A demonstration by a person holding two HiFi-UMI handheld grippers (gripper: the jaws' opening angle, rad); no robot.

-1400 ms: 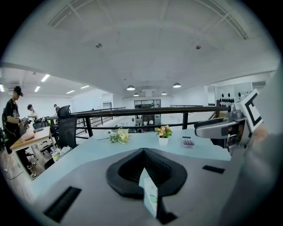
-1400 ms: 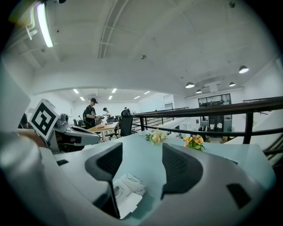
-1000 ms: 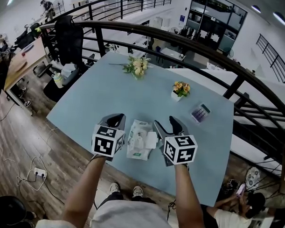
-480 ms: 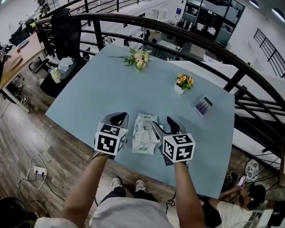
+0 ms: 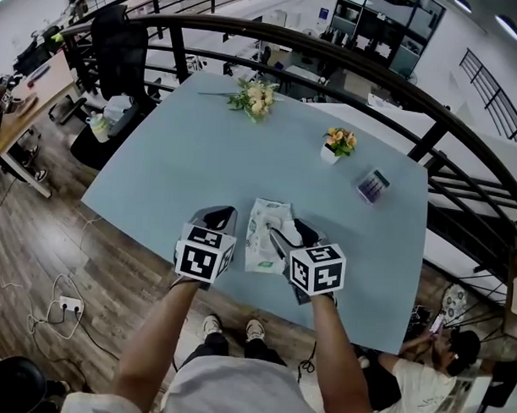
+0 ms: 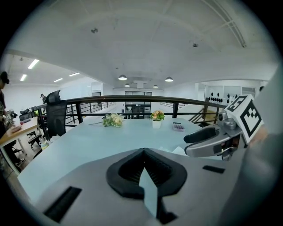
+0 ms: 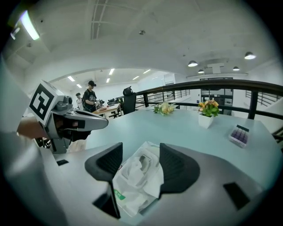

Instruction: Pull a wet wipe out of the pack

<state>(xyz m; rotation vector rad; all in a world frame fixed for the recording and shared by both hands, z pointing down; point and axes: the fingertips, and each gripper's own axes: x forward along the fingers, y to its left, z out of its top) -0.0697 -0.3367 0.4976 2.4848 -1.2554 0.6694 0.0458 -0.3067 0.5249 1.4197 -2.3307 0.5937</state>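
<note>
The wet wipe pack (image 5: pixel 263 234), white with green print, lies flat near the front edge of the light blue table (image 5: pixel 184 156). A crumpled white wipe (image 7: pixel 132 170) sticks up from its opening. My right gripper (image 5: pixel 284 237) is open and hangs over the pack's right half, with the pack (image 7: pixel 140 178) showing between and below its black fingers (image 7: pixel 179 165). My left gripper (image 5: pixel 217 215) sits just left of the pack, apart from it. Its pads (image 6: pixel 142 152) meet at the tip with nothing between them.
A loose bunch of flowers (image 5: pixel 254 98) lies at the table's far edge. A small white pot of flowers (image 5: pixel 337 145) and a little purple box (image 5: pixel 372 185) stand at the back right. A black railing (image 5: pixel 348 69) runs behind the table.
My right gripper has moved left from beside the pack to over its right half. The left gripper has stayed about where it was.
</note>
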